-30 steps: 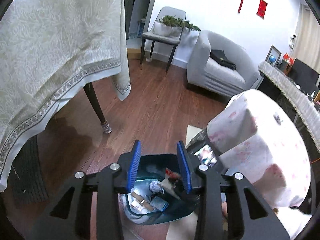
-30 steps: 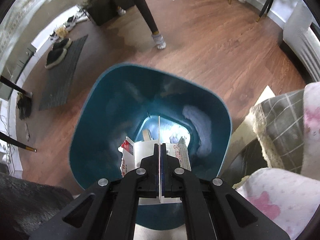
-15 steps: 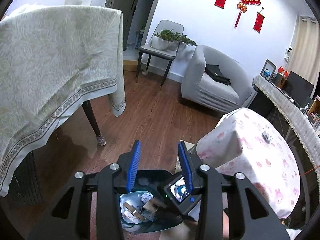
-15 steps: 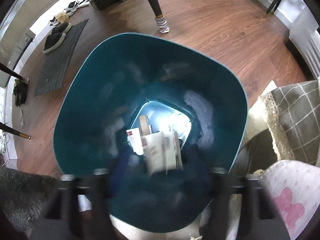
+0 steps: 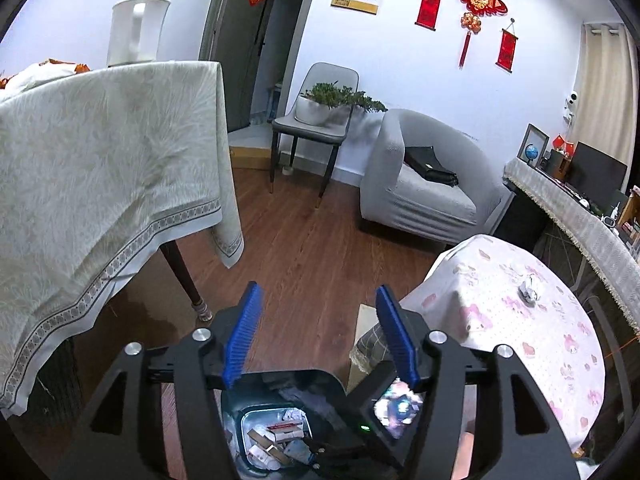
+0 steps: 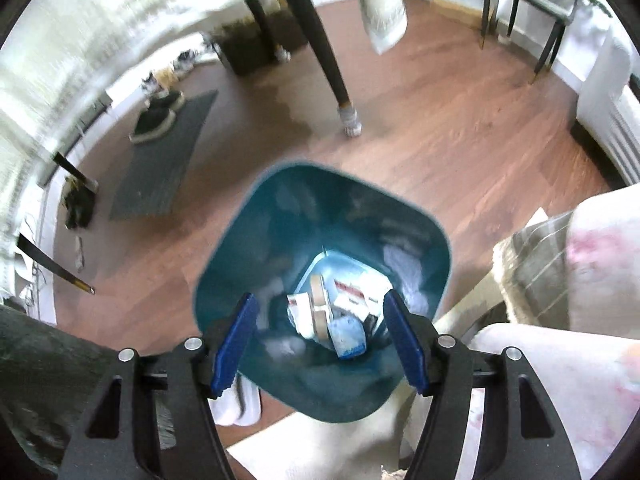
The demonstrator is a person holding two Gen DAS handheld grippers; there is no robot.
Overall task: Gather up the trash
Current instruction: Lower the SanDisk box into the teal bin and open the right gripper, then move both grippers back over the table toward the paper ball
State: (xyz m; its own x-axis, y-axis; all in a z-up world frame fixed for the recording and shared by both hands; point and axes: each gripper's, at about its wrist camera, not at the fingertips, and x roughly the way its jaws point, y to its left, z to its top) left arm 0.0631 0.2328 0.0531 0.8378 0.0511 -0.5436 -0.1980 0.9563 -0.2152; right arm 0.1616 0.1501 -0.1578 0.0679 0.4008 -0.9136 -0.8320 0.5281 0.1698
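Observation:
A teal trash bin (image 6: 256, 216) stands on the wood floor, with several pieces of paper and carton trash (image 6: 340, 312) at its bottom. My right gripper (image 6: 320, 336) is open and empty, above the bin's near side. The bin also shows in the left wrist view (image 5: 280, 384), low between the fingers, with trash (image 5: 276, 436) inside. My left gripper (image 5: 320, 332) is open and empty, held high over the bin. A small crumpled scrap (image 5: 529, 286) lies on the round table with the pink-patterned cloth (image 5: 552, 344).
A table with a long pale cloth (image 5: 100, 184) stands left, its dark leg (image 6: 324, 56) near the bin. A grey armchair (image 5: 420, 184), a chair with a plant (image 5: 320, 120) and a sideboard (image 5: 580, 208) stand beyond. A floor mat with shoes (image 6: 160, 140) lies left.
My right gripper opened and let go of the flat carton, which fell into the bin; it then rose. My left gripper rose and tilted up, so the bin sank lower in its view.

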